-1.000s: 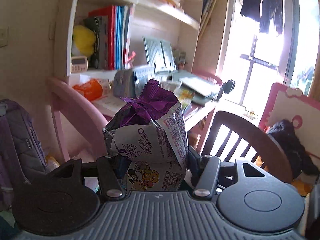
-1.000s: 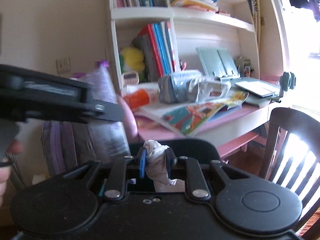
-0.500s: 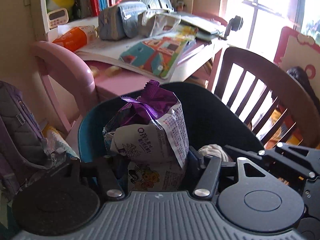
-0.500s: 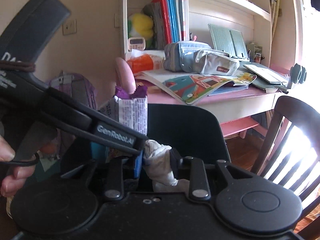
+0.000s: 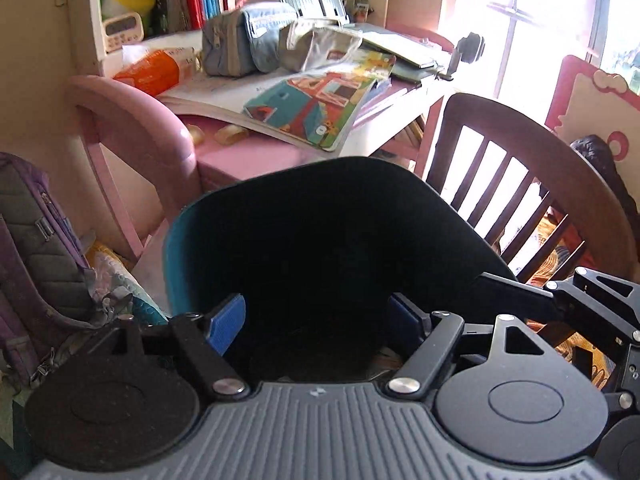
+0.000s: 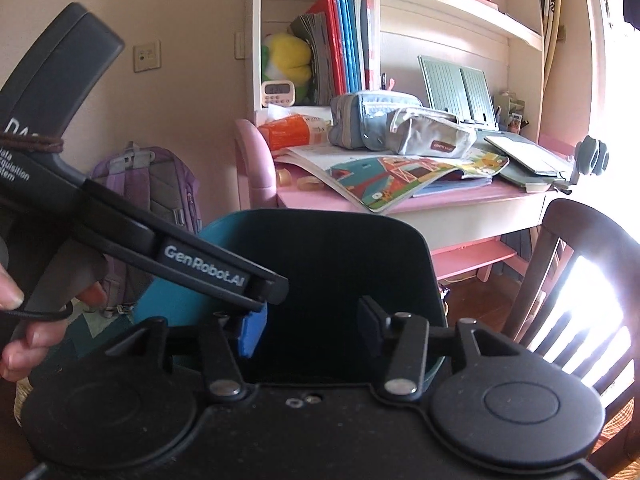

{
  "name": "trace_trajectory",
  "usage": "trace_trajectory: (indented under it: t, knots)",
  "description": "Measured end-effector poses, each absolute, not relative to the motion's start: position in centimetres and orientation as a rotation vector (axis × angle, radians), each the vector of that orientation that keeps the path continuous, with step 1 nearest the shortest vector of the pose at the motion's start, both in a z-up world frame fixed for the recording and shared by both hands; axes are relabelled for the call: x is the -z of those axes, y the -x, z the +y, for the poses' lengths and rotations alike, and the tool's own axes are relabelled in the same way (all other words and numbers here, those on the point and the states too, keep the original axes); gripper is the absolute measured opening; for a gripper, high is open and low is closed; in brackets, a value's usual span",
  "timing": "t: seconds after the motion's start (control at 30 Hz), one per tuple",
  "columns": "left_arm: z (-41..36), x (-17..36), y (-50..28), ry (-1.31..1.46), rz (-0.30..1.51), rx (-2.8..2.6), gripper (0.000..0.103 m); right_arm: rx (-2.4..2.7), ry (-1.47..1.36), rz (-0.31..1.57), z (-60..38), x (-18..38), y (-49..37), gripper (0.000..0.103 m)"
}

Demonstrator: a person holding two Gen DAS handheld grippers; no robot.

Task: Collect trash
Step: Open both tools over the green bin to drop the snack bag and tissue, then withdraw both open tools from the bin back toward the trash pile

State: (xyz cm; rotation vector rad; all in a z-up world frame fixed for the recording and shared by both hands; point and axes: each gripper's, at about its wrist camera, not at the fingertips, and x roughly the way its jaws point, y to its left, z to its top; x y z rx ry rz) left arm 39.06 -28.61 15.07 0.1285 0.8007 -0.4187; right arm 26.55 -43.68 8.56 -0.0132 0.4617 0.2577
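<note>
A teal bin (image 5: 176,264) with a dark inside stands in front of the pink desk and fills the middle of both views. My left gripper (image 5: 316,316) hangs over its mouth, jaws opening, with nothing between the blue pads (image 5: 226,320). My right gripper (image 6: 311,330) is over the same bin (image 6: 172,304), jaws also opening, with nothing between them. One finger of the left gripper (image 6: 240,276) crosses the right wrist view from the left, held by a hand (image 6: 16,320). The right gripper's finger (image 5: 516,290) reaches in at the right. The bin's inside is too dark to show any trash.
Behind the bin, a pink desk (image 5: 256,156) carries an open picture book (image 5: 312,108), two pencil cases (image 5: 248,40) and an orange pack (image 5: 152,70). A dark wooden chair (image 5: 520,160) stands at the right. A purple backpack (image 5: 36,240) and a pink chair back (image 5: 132,120) are at the left.
The purple snack bag is gone from the left jaws and the white tissue from the right jaws. Both pairs of jaws stand wider. The left view has tipped down over the bin.
</note>
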Motion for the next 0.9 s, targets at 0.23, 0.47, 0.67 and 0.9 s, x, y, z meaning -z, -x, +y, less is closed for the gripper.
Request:
trace_trajectory:
  t: [0.23,0.47,0.67,0.9]
  knots:
    - [-25.6,-17.0,-35.8,-0.121,0.749,0.407,0.079,-0.276,0.025,0.449,-42.0,-10.1,-24.2,0.052]
    - [-21.6,-19.0,-32.0,-0.097,0.7,0.402,0.079,-0.321,0.047,0.432,-39.1,-11.8,-21.4,0.054]
    - [-17.5,-20.0,-28.6,-0.079,0.669,0.387,0.08,-0.381,0.076,0.43,-35.8,-12.5,-19.0,0.055]
    - [-11.4,-19.4,-24.5,-0.061,0.65,0.345,0.081,-0.482,0.098,0.45,-30.9,-11.8,-17.0,0.057]
